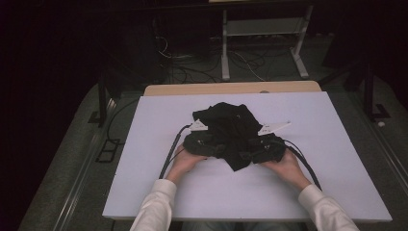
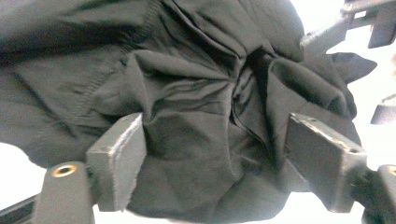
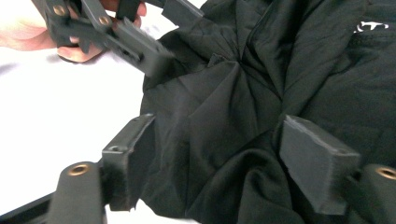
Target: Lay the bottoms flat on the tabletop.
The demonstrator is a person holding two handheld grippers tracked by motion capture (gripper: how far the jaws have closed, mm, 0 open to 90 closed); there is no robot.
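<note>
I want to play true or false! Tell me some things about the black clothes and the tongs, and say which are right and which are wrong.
1. The black garment lies crumpled in a heap on the white table. True.
2. The garment is neatly folded into a square. False: it is bunched and full of creases.
3. Both the left tongs and the right tongs have black cloth between their jaws. True.
4. The tongs sit at the far edge of the table, away from the garment. False: they are at its near side, right against the cloth.
5. The person's sleeves are white. True.
</note>
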